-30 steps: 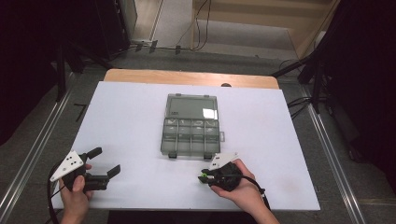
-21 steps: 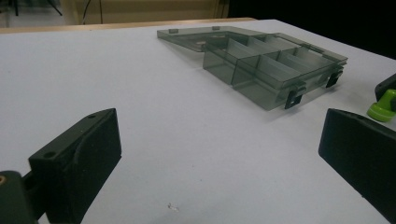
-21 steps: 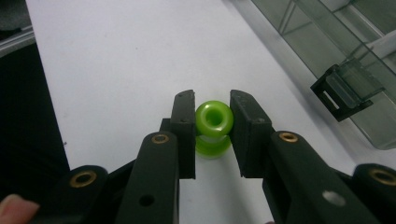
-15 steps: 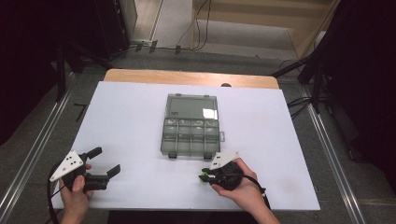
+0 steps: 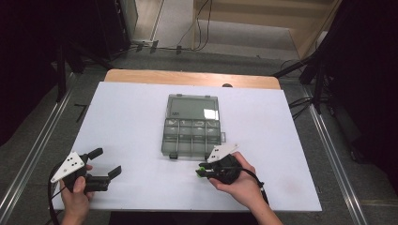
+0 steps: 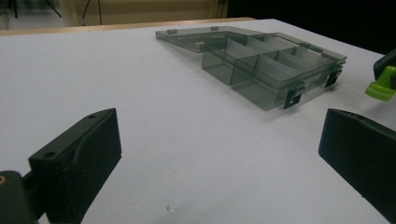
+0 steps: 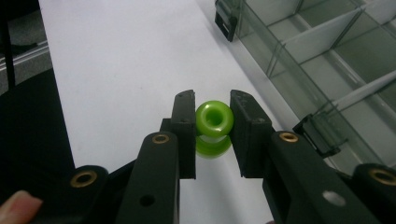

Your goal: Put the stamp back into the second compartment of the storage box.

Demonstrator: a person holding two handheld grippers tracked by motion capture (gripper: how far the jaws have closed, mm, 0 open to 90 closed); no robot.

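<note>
A clear smoky plastic organiser box (image 5: 192, 127) lies open in the middle of the white table, its lid folded back and its divided compartments (image 7: 327, 51) bare. My right gripper (image 5: 202, 170) is just in front of the box's near right corner, shut on a small green spool-shaped piece (image 7: 214, 119) that is pinched between its two black pads. My left gripper (image 5: 109, 165) rests at the table's near left, jaws spread wide with nothing between them; its fingers (image 6: 79, 163) frame the box (image 6: 261, 65) and the green piece (image 6: 383, 86) farther off.
The white sheet (image 5: 131, 122) covers a wooden table whose far edge (image 5: 187, 77) shows at the back. Cables and dark stands stand on the floor beyond and to the right. The box's black latches (image 6: 294, 97) face the near side.
</note>
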